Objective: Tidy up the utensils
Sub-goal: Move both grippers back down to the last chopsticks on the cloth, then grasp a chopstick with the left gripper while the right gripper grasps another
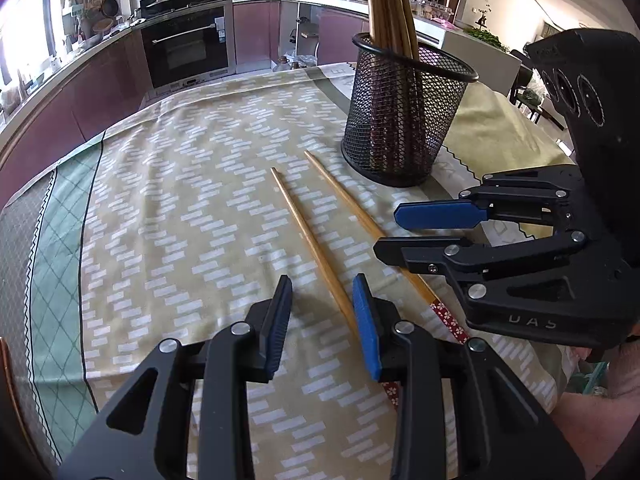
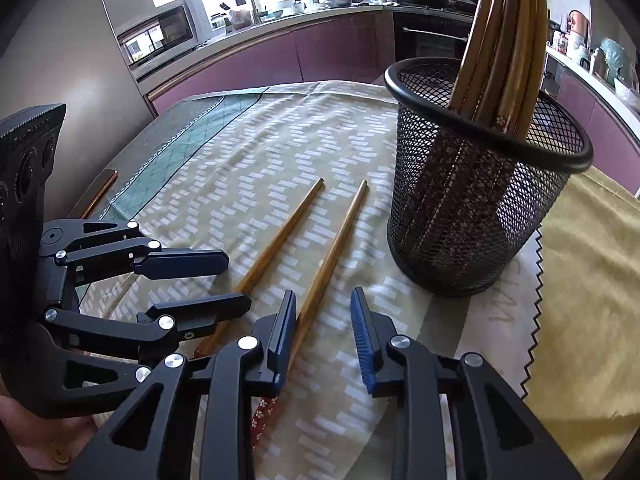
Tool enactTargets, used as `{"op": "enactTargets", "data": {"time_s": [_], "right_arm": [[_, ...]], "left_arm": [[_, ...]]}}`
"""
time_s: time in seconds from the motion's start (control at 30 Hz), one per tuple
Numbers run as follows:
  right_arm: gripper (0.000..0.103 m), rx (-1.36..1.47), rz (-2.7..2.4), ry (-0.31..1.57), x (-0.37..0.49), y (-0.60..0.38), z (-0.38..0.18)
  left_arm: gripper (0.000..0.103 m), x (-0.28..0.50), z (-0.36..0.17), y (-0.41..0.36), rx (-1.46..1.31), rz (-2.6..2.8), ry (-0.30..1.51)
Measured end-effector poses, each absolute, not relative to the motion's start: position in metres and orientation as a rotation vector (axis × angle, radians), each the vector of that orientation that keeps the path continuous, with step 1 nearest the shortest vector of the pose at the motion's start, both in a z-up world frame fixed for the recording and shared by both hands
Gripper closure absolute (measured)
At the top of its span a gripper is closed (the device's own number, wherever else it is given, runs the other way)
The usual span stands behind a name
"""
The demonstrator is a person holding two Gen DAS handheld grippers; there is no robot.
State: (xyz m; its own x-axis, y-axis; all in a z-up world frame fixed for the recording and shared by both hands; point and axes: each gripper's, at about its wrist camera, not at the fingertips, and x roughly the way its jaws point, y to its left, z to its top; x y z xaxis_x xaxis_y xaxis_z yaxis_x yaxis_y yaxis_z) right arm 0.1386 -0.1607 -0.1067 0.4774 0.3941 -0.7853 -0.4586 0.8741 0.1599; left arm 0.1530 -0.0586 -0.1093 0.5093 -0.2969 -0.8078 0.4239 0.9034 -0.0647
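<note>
A: Left wrist view is showing the left gripper (image 1: 322, 320) hanging over the near chopstick (image 1: 308, 240), jaws spread, the stick lying between the pads but not yet pinched. It is sitting closer to the blue right-hand pad.

B: And the right gripper (image 2: 322, 332) in its own view is doing the same over the other chopstick (image 2: 332, 252): jaws apart, the stick running just beside the left pad, nothing clamped.

A: Both sticks are lying side by side on the patterned cloth (image 1: 180, 200) covering the desk, near each other but apart, thin ends pointing toward the mesh holder (image 1: 404, 120). That holder is standing upright just beyond them, already carrying a bundle of chopsticks (image 1: 390, 4).

B: So the step in hand is looking like the pickup of the last two loose sticks, one per gripper.

A: Agreed, as a judgement. The next move is calling for each gripper to settle lower and centre its stick before closing, since a thin round stick may roll off a pad edge.

B: Then lifting and tipping each one upright so it is clearing the holder's rim.
</note>
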Motion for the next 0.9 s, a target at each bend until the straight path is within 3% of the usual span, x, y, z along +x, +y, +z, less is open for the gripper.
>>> {"op": "enactTargets", "data": {"time_s": [0.2, 0.37, 0.47, 0.9], "right_arm": [[0.084, -0.081, 0.504, 0.934, 0.142, -0.16, -0.108], [0.094, -0.066, 0.495, 0.931, 0.145, -0.16, -0.11], [0.096, -0.037, 0.492, 0.929, 0.145, -0.164, -0.111], [0.098, 0.084, 0.518, 0.883, 0.132, -0.19, -0.097]], "left_arm": [[0.074, 0.166, -0.11, -0.058, 0.138, -0.422, 0.951], [0.087, 0.171, -0.11, -0.06, 0.122, -0.412, 0.954], [0.09, 0.171, -0.11, -0.06, 0.102, -0.4, 0.951], [0.095, 0.157, -0.1, -0.05, 0.038, -0.378, 0.914]]}}
